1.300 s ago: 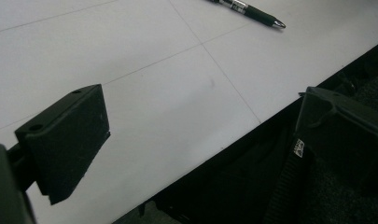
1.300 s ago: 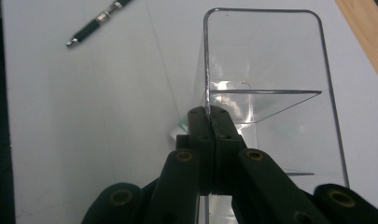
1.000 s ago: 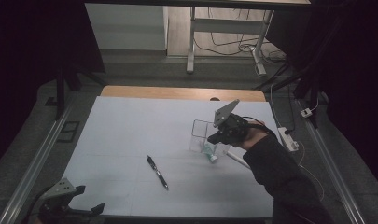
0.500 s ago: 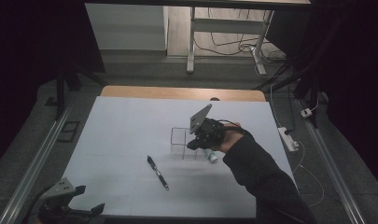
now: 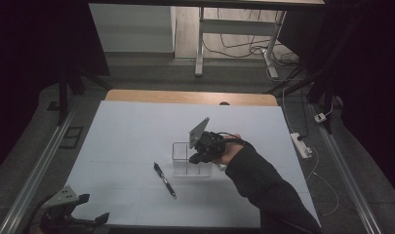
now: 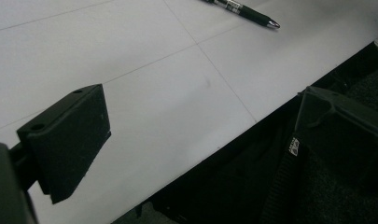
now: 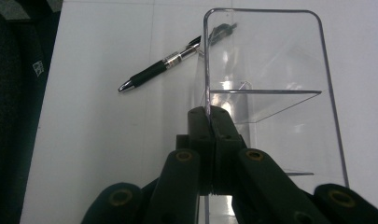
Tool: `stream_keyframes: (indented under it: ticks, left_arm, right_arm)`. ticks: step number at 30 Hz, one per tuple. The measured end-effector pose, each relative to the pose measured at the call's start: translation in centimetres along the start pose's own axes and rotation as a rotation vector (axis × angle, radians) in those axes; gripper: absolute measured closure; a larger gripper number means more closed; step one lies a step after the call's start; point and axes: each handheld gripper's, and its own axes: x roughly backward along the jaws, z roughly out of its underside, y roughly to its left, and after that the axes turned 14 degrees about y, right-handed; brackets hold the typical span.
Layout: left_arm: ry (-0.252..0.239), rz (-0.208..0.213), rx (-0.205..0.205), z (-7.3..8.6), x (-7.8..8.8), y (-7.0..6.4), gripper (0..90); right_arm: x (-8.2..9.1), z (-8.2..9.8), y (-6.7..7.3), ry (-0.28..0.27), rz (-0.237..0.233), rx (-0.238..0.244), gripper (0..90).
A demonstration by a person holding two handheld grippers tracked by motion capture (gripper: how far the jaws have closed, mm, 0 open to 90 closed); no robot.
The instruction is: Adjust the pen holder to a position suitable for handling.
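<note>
A clear plastic box (image 5: 184, 159) with inner dividers is near the middle of the white table sheet (image 5: 127, 131). My right gripper (image 5: 198, 156) is shut on its thin side wall. In the right gripper view the jaws (image 7: 210, 119) pinch that wall edge-on, with the box (image 7: 270, 60) stretching away from them. A black pen (image 5: 165, 180) lies flat on the sheet just left of the box, and its tip (image 7: 158, 70) points toward the sheet's edge. My left gripper (image 5: 83, 215) rests open at the near left corner, with nothing between its jaws (image 6: 200, 130). The pen (image 6: 245, 9) lies far beyond it.
A white power strip (image 5: 301, 145) lies off the table's right side. A wooden strip (image 5: 185, 97) borders the far edge. The sheet's front edge (image 6: 252, 122) drops to a dark floor beside the left gripper. A metal rail (image 5: 34, 170) runs along the left.
My right gripper has carried the clear box leftward and nearer, lower toward the sheet, ending close to the pen. The left gripper and the pen have stayed put.
</note>
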Motion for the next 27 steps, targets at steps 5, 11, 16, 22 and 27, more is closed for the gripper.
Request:
stream_keyframes:
  ticks: [5,11,16,22,27]
  left_arm:
    - [-0.001,0.001,-0.003,0.0,0.0,0.0,3.3]
    - [-0.002,0.001,-0.003,0.0,0.0,0.0,3.3]
    - [-0.001,0.000,-0.003,0.0,0.0,0.0,3.3]
    - [-0.003,-0.004,-0.002,0.0,0.0,0.0,3.3]
    - [-0.002,-0.007,0.001,0.0,0.0,-0.1,3.2]
  right_arm:
    - [-0.7,0.1,0.2,0.003,-0.009,-0.002,88.8]
    - [-1.1,0.4,0.3,-0.020,-0.007,-0.001,88.1]
    - [-1.0,0.5,0.5,-0.036,0.042,-0.004,77.6]
    - [-0.3,0.7,0.8,-0.088,0.075,-0.054,61.0]
    - [0.4,1.3,1.2,-0.116,0.104,-0.100,51.8]
